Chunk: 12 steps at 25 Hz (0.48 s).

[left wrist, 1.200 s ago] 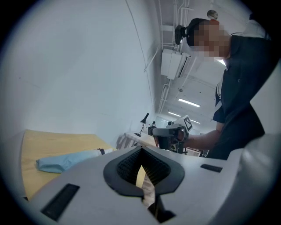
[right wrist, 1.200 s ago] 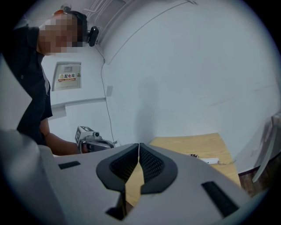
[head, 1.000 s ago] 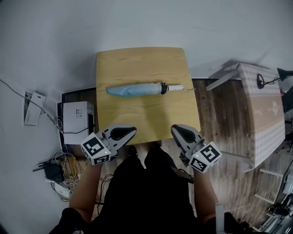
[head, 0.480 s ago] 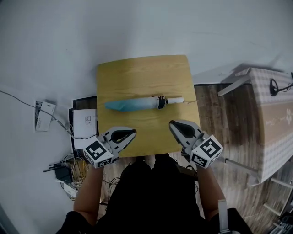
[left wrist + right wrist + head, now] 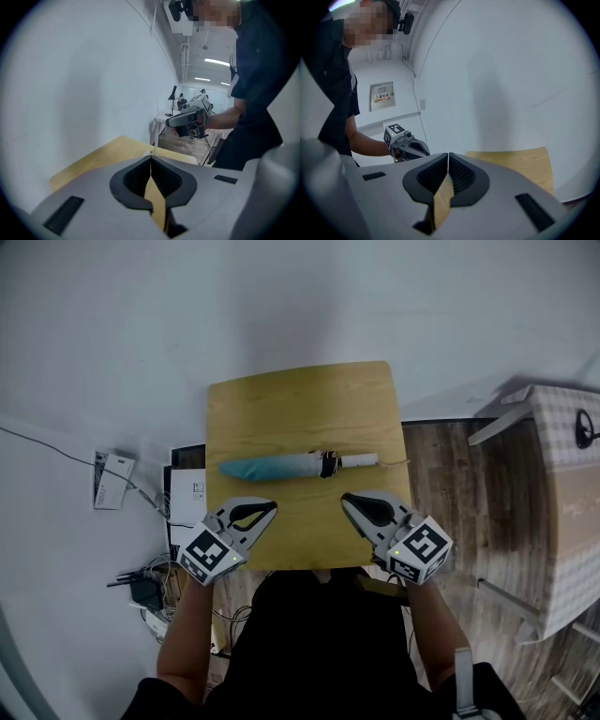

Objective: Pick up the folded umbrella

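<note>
Grey left gripper point(image 5: 269, 510) and grey right gripper point(image 5: 348, 502) both have their jaws closed tip to tip with nothing between, and hang over the near edge of the yellow wooden table point(image 5: 300, 395). Just beyond them lies the folded light-blue umbrella point(image 5: 281, 466), long axis crosswise: canopy ahead of the left, white handle ahead of the right. Roughly equidistant; jaws likely need opening first.

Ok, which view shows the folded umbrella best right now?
The head view: the folded umbrella lies in full across the wooden table, blue canopy to the left, white handle to the right. The two gripper views catch only part of the table, not the umbrella.
</note>
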Motion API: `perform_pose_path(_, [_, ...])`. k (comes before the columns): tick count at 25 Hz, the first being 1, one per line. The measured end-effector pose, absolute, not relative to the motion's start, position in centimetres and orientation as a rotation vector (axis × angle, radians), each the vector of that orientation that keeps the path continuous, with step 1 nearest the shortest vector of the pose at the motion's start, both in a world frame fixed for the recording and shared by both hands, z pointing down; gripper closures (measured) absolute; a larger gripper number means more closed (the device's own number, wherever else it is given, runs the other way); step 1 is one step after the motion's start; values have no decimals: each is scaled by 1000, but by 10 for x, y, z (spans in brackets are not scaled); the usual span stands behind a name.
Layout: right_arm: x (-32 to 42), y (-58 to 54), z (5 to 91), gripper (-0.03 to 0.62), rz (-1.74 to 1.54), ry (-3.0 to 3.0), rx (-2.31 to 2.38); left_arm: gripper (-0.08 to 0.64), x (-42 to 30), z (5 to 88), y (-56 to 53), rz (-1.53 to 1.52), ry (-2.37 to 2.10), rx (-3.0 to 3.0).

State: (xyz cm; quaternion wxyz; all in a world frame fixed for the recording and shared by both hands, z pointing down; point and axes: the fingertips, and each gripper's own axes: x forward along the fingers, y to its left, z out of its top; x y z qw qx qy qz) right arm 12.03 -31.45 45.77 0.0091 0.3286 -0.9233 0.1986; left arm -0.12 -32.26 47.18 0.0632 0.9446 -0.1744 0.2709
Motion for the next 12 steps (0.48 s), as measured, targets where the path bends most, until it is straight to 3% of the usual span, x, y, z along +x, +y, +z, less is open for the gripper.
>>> perform_pose_path(12, [116, -329, 486, 572, 711, -2906, 946, 416, 35, 515, -366, 1170, -379, 2860])
